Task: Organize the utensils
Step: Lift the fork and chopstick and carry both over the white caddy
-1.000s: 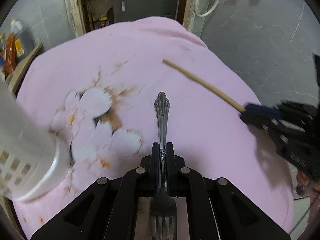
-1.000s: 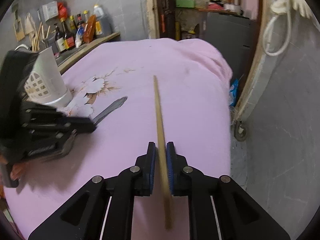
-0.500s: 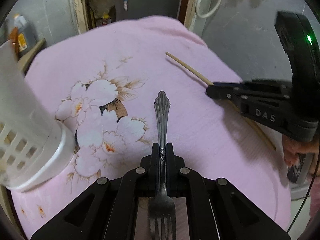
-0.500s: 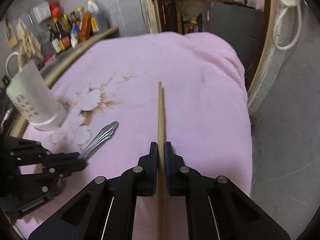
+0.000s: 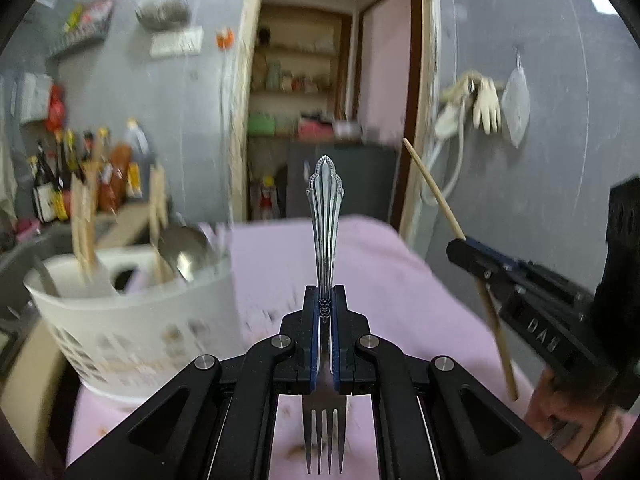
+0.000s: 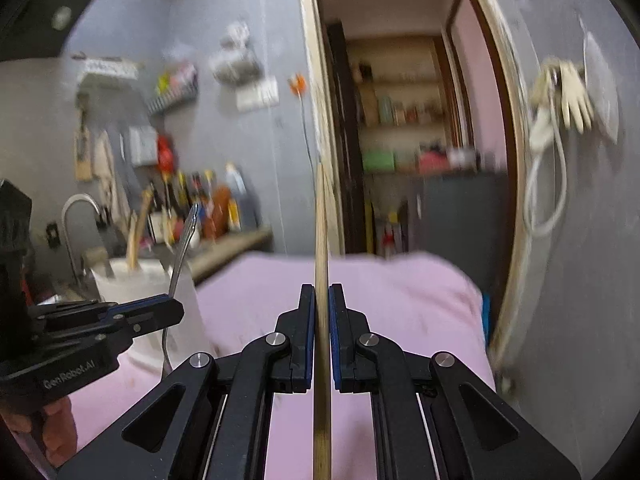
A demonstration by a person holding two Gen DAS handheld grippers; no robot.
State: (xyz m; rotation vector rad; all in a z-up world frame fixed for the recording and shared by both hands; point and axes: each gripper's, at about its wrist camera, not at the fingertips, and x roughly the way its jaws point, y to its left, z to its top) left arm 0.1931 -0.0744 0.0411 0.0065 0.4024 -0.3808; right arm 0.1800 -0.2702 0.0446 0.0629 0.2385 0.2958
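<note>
Already some of the sorting looks done: in the left wrist view the white perforated holder (image 5: 132,316) at the lower left of the frame carries a spoon (image 5: 188,254), a few wooden sticks (image 5: 82,228) and what seems to be another dark-handled piece at its left rim, though blur hides the details. Two items are not yet put away. The left gripper (image 5: 326,308) has its fingers pressed together on the neck of a silver fork (image 5: 325,216), the ornate handle pointing up through the centre of the frame and the tines hanging low at the bottom centre, above the pink cloth (image 5: 400,280). The right gripper (image 6: 320,320) pinches a single wooden chopstick (image 6: 321,240) that runs straight up the middle of its own view; from the left camera the same stick slants across the right side of the frame, clear of the cloth. In the right wrist view the holder sits at the middle left, just behind the left gripper and fork, so the fork appears near the holder but not over its mouth, and the chopstick is farther off to the right. I judge the task well along but unfinished: both held pieces have to be carried above the holder and let go into it. Whether more utensils lie on the cloth cannot be told, since little of it shows.
</note>
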